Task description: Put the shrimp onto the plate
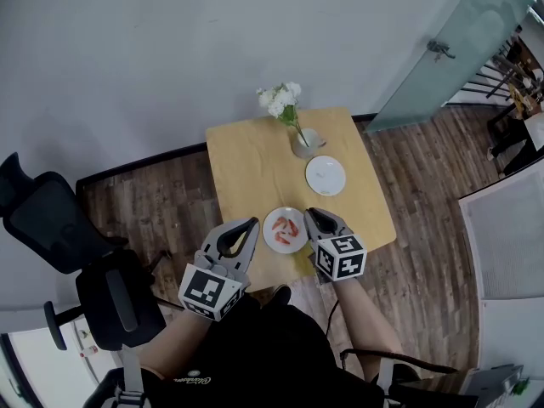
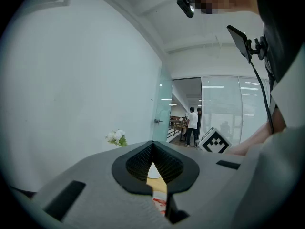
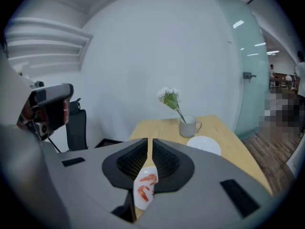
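A white plate (image 1: 286,242) near the front edge of the small wooden table (image 1: 246,160) holds several pink shrimp (image 1: 287,226). My left gripper (image 1: 252,222) hovers at the plate's left, jaws closed together and empty; its own view shows the tips (image 2: 152,143) meeting, with shrimp (image 2: 158,202) below them. My right gripper (image 1: 308,212) is at the plate's right edge. In its own view the right gripper (image 3: 150,140) shows only a thin slit between its jaws, with nothing in it, and the shrimp (image 3: 143,192) on the plate (image 3: 143,206) lie beneath.
A second, bare white plate (image 1: 325,175) lies farther back on the table, beside a mug-like vase (image 1: 304,143) of white flowers. A black office chair (image 1: 51,228) stands to the left on the wooden floor. A glass door (image 1: 459,49) is at the right.
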`<move>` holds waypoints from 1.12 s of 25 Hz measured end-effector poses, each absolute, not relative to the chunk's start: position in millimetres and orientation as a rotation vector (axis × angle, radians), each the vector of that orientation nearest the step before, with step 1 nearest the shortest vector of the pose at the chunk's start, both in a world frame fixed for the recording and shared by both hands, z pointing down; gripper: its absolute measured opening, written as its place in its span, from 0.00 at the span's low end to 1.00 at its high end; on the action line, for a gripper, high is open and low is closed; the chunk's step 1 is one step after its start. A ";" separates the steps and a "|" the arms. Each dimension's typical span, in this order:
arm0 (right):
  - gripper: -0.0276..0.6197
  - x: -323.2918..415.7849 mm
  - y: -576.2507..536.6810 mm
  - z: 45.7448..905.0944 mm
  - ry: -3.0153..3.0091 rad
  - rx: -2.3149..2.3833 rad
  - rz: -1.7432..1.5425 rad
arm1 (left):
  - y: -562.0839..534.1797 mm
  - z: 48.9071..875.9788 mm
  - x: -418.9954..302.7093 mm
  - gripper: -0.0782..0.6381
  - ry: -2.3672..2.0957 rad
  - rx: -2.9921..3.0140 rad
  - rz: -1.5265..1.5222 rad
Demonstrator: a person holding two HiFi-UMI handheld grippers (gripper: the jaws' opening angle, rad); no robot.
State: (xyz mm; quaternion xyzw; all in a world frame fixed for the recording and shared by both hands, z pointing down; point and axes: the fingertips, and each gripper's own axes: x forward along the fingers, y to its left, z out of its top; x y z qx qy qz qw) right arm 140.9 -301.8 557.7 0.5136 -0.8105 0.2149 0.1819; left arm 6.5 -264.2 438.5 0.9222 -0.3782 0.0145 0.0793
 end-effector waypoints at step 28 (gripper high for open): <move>0.05 151.7 -235.5 393.0 -2.730 1.697 0.130 | -260.7 420.9 42.5 0.11 -1.075 2.841 0.045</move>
